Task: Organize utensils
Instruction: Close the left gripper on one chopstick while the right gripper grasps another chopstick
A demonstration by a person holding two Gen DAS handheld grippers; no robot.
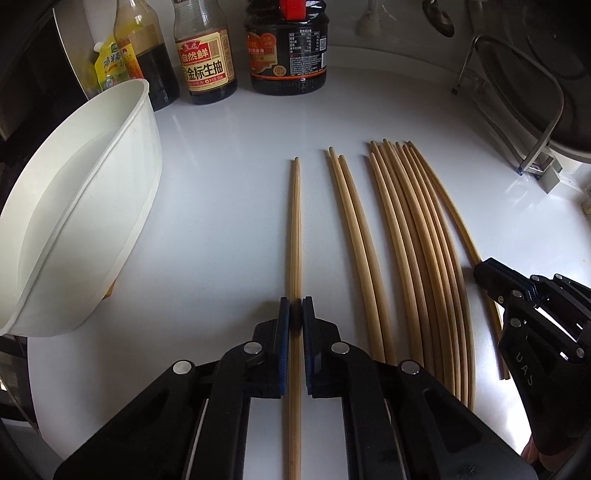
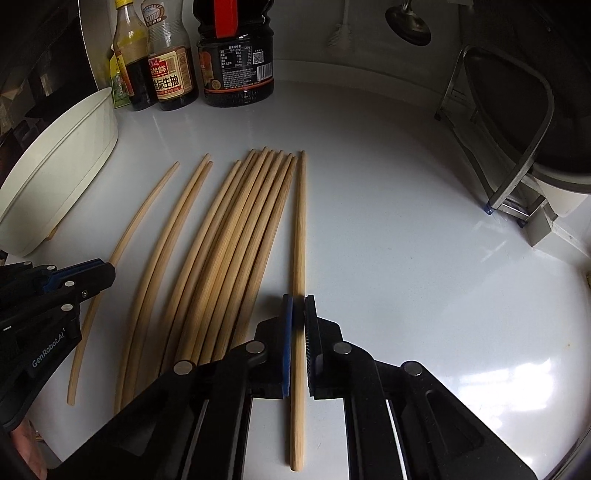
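Note:
Several bamboo chopsticks lie side by side on the white counter [image 1: 229, 206]. My left gripper [image 1: 295, 306] is shut on the leftmost single chopstick [image 1: 295, 221], its blue pads pressed on both sides. To its right lie a pair [image 1: 351, 240] and a tight bundle [image 1: 417, 258]. My right gripper [image 2: 298, 302] is shut on the rightmost chopstick [image 2: 300, 221], beside the bundle [image 2: 236, 240]. Each gripper shows in the other's view: the right gripper [image 1: 482, 271] at the right edge, the left gripper [image 2: 109, 271] at the left edge. Whether either chopstick is lifted off the counter I cannot tell.
A large white bowl [image 1: 140, 166] stands tilted at the left. Sauce bottles [image 1: 207, 62] and a dark jar [image 1: 288, 55] line the back wall. A metal rack [image 1: 517, 110] holding dark cookware stands at the back right. A ladle [image 2: 408, 26] hangs on the wall.

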